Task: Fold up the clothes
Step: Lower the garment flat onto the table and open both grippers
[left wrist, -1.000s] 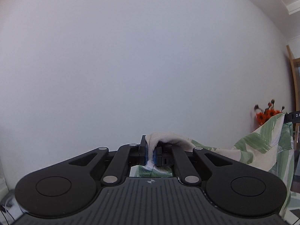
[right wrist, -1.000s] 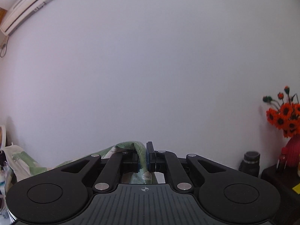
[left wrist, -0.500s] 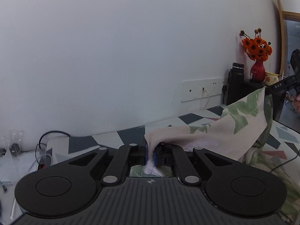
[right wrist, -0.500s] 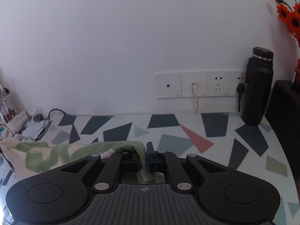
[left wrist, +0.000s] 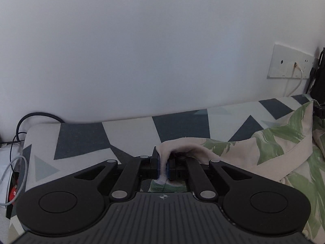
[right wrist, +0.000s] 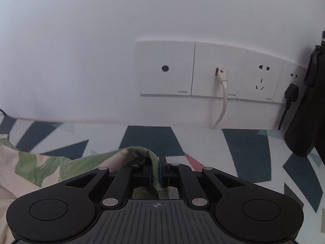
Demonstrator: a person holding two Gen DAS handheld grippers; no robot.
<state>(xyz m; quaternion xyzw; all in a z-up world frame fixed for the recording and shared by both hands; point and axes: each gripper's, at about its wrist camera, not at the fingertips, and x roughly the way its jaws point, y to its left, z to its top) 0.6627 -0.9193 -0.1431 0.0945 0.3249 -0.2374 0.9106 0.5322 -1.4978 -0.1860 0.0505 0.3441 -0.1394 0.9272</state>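
On the table (left wrist: pixel 81 136) with its grey, dark-blue and white triangle pattern, close to the white wall, both grippers point downward toward the surface.

Left gripper (left wrist: pixel 162 167) — jaws clenched on a cream-coloured edge of the garment (left wrist: pixel 274 142). The pinched fabric humps up over the right-hand finger and runs off to the right, where the cloth widens into a cream ground with green leaf print; further right it rises in a fold toward the frame edge and lies bunched lower right. A small tuft of cloth shows below the pads, inside the gripper frame.

Right gripper (right wrist: pixel 155 171) — jaws clenched on a green-printed edge of the same garment (right wrist: pixel 40 162). Here the fabric arches over the left-hand finger and trails away left, spreading across the table toward the lower left corner of the view.

Background, right wrist view: row of white wall sockets (right wrist: pixel 203 71) just above the table edge, a white cable (right wrist: pixel 222 101) plugged into the second plate and dropping to the table, a black plug (right wrist: pixel 291 93) in the far-right plate, a tall black object (right wrist: pixel 308 101) standing on the table at the right edge, only partly in frame.

Left wrist view: dark cable (left wrist: pixel 34 118) looping at the table's left end; a grey cable (left wrist: pixel 18 174) below it, off the table edge
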